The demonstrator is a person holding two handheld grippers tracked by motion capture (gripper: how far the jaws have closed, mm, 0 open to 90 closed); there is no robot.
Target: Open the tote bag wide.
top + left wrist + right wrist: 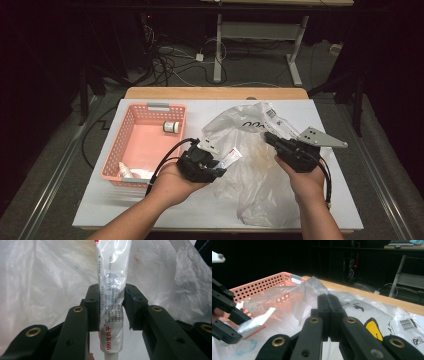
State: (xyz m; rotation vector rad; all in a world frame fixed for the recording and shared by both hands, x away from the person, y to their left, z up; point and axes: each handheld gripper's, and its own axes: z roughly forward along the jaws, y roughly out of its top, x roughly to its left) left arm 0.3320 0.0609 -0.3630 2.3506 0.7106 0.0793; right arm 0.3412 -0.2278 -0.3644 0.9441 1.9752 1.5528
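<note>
Tube (112, 290): red print "999皮炎平" near its lower end, plus small grey text, too fine to read. Plastic bag (372, 312): barcode label, digits illegible; black lettering on it in the high view, unreadable.

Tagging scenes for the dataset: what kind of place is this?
Probably a lab or workshop recording station, not a home: a white work table in a dark room, loose cables on the floor behind it, and a metal-legged desk beyond.
</note>
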